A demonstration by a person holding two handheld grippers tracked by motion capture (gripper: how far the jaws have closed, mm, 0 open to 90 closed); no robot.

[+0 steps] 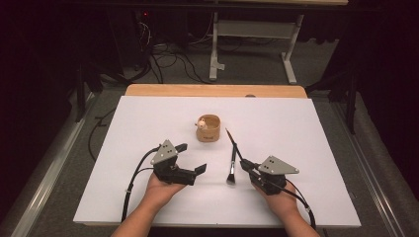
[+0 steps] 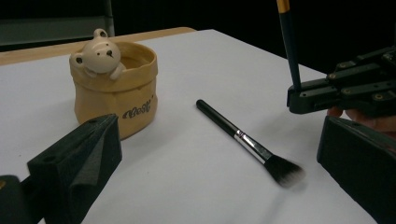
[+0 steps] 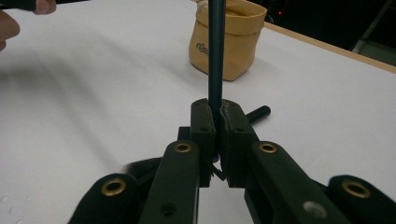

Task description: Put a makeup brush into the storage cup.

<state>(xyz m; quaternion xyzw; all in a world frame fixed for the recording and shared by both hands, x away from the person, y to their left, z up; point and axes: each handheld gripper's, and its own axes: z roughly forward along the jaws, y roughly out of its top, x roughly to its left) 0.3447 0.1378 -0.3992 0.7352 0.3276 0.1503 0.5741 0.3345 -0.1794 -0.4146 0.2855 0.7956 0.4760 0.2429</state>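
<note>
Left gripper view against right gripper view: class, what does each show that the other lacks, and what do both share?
Left gripper view: the bear figure on the pouch rim, and the lying brush's bristles. Right gripper view: the right hand-held gripper shut on a thin dark brush handle. Shared: the tan pouch and white table cover.
</note>
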